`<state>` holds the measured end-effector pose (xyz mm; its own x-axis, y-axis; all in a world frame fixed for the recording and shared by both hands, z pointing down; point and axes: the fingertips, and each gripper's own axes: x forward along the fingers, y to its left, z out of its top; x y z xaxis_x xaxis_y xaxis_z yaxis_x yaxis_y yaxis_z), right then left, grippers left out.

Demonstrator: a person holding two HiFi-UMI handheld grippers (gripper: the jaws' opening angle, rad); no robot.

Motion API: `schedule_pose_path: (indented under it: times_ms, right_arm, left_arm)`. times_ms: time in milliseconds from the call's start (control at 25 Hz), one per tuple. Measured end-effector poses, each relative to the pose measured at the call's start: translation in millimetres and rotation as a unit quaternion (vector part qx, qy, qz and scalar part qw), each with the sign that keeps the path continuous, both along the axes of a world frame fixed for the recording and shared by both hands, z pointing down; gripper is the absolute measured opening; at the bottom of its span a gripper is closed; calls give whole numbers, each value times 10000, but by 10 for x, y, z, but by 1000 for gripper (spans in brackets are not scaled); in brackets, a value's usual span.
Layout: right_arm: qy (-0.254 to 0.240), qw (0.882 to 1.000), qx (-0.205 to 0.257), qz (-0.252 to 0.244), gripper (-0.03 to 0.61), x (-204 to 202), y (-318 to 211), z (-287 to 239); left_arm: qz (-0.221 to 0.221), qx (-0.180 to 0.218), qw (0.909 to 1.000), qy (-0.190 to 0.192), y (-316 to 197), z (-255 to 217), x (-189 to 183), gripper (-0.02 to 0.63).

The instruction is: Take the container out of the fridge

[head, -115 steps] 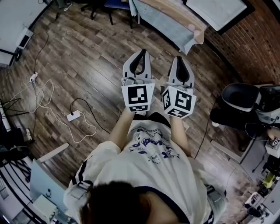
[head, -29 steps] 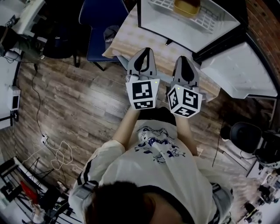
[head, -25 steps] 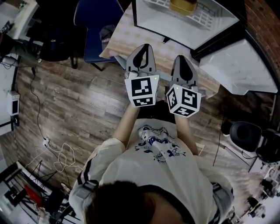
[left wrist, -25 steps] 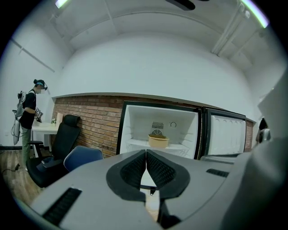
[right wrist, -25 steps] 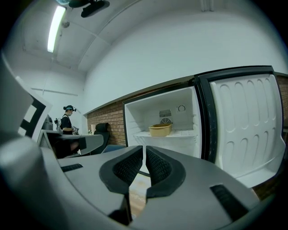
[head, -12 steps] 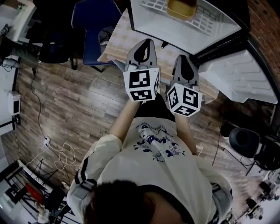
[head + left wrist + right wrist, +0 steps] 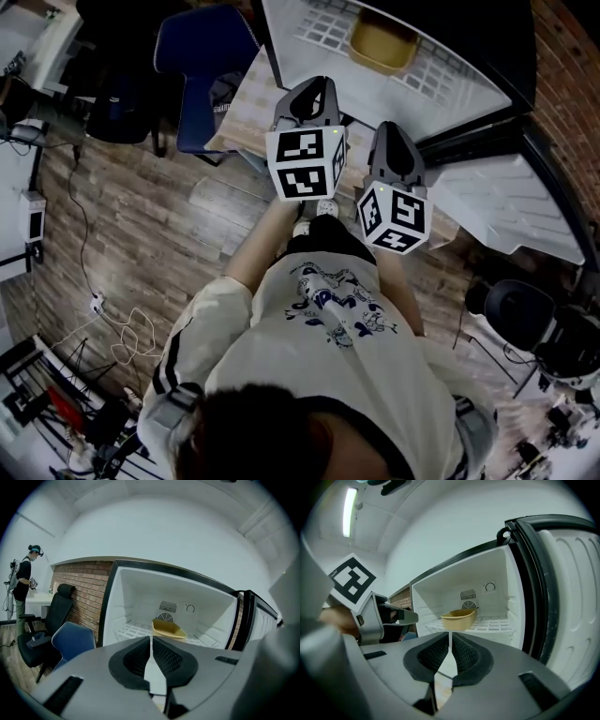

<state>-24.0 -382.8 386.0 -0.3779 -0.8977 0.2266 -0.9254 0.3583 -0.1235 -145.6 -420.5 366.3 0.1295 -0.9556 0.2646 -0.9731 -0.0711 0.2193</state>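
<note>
A yellow container (image 7: 382, 44) sits on the white wire shelf inside the open fridge (image 7: 302, 67). It also shows in the left gripper view (image 7: 168, 629) and the right gripper view (image 7: 458, 619). My left gripper (image 7: 314, 89) is shut and empty, held in front of the fridge opening, short of the container. My right gripper (image 7: 389, 131) is beside it, a little further back, also shut with nothing between its fingers. In each gripper view the jaws (image 7: 150, 639) (image 7: 450, 637) meet in a thin line that points at the container.
The fridge door (image 7: 506, 202) stands swung open at the right (image 7: 567, 597). A blue chair (image 7: 202, 47) and a table with a checked cloth (image 7: 246, 105) lie to the left. Brick wall (image 7: 77, 592), a black office chair (image 7: 56, 616) and a distant person (image 7: 22, 581) are further left.
The person has walked up to the fridge, so more of the shelf and the container shows. The left gripper has lifted and reached forward ahead of the right one. Both stay shut.
</note>
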Motion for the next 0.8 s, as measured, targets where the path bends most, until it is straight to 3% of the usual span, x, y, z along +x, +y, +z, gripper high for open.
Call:
schedule_pose_path:
  times_ms: [160,520,800]
  right_arm:
    - [-14,9999,-88,-69,43,24,-150,51]
    - [-103,9996,-224,-97,43,87,-409,106]
    - [-189,9995,-237,2,43,242,-609,113]
  left_arm:
    - [33,-104,9998,177,-286,-40,35,20]
    - [198,-237,9995,49,-854,-130,145,25]
    - [332,-304,9990,-71,-1117,-115,230,107]
